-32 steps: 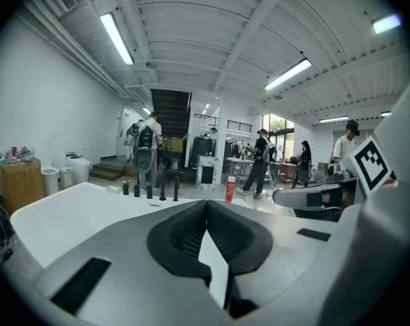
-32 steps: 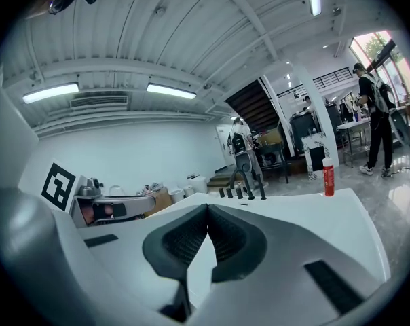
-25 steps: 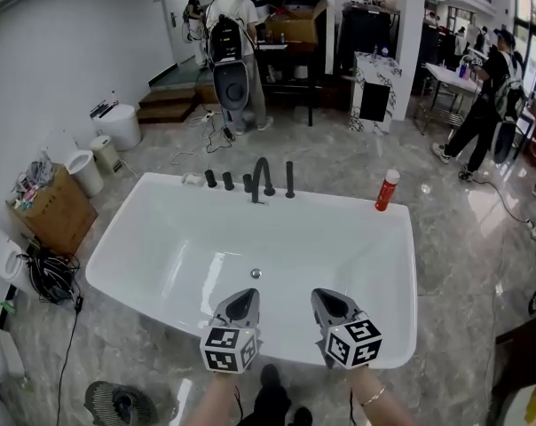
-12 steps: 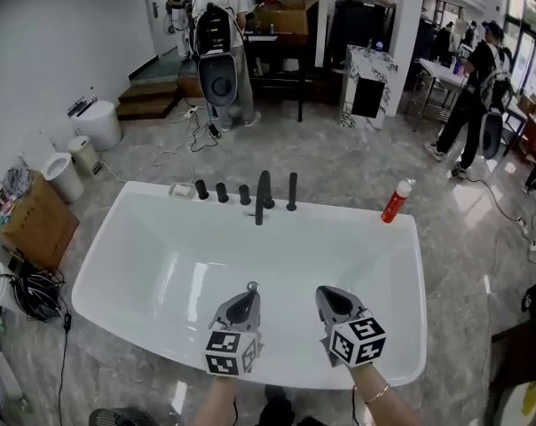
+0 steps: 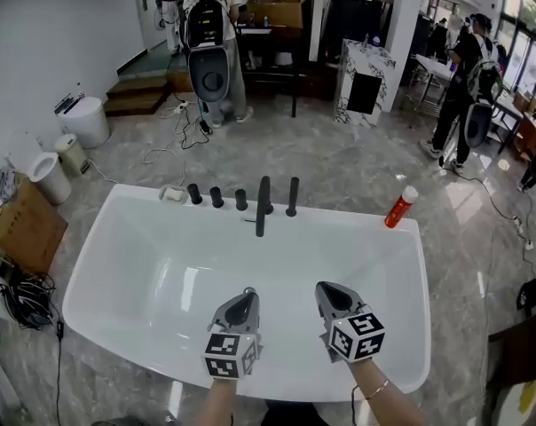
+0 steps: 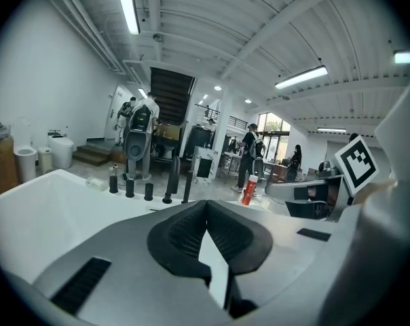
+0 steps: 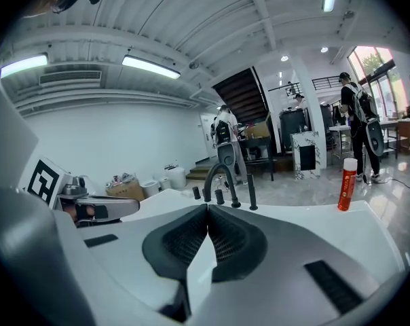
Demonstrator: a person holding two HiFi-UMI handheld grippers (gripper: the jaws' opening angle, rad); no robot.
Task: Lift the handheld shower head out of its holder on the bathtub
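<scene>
Shower head point(image 5: 292, 196) sits untouched in its holder; left tool point(image 5: 247, 292) and right tool point(image 5: 321, 287), closed and empty, hang well apart from it.

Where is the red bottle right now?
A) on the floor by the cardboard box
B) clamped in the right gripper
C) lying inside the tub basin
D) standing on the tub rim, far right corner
D: the head view shows the red bottle upright on the bathtub rim at its far right corner, to the right of the black faucet.
</scene>
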